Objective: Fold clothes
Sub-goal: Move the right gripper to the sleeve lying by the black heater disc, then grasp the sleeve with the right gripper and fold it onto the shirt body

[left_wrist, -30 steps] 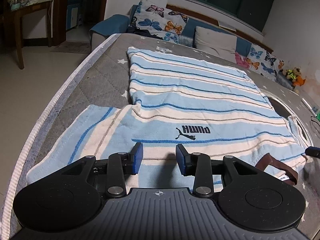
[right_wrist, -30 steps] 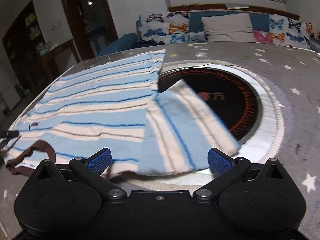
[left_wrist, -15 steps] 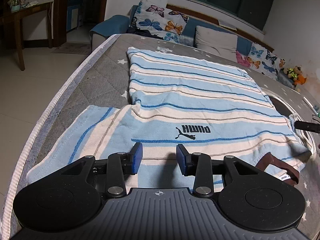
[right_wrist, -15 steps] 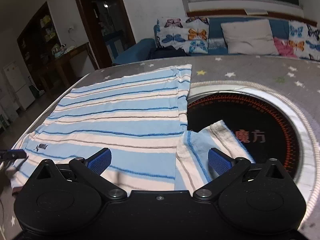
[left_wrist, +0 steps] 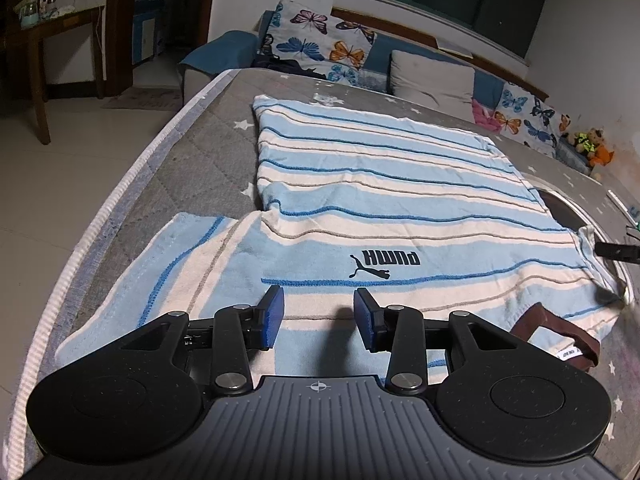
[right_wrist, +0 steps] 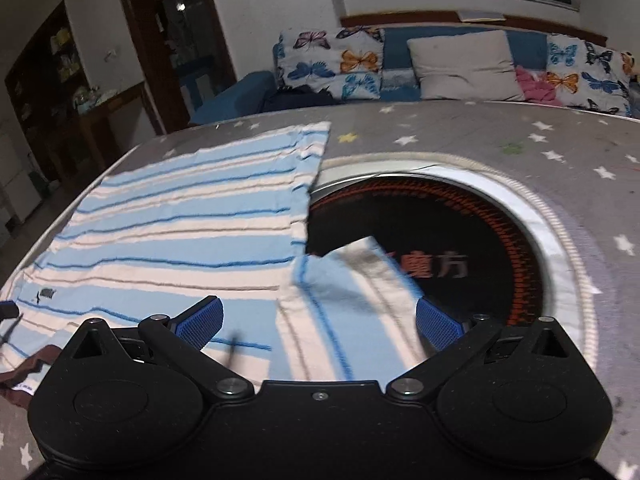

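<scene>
A striped shirt (left_wrist: 384, 208) lies flat, front up, on a grey star-print table (left_wrist: 208, 152), collar (left_wrist: 560, 332) nearest the cameras and hem at the far end. The left gripper (left_wrist: 319, 316) hangs low over the chest area, its jaws moderately apart and empty; the printed logo (left_wrist: 384, 264) lies just ahead of the gap between them, and one sleeve (left_wrist: 168, 272) spreads outward beyond the left jaw toward the piped table edge (left_wrist: 80, 256). The brown collar sits beside the right jaw. The right gripper (right_wrist: 318, 316) is held above the other sleeve (right_wrist: 352, 304), jaws wide apart and holding nothing; that sleeve passes between them and is blurred, so whether it touches either jaw cannot be told. It lies partly over a dark circular inset (right_wrist: 460, 240) with a pale rim, set into the tabletop ahead of the right jaw. Bare grey surface extends ahead of and beyond the right jaw, past the inset. A sofa (right_wrist: 440, 64) with butterfly cushions stands behind the table's far edge; tiled floor (left_wrist: 60, 184) opens beyond the left edge.
</scene>
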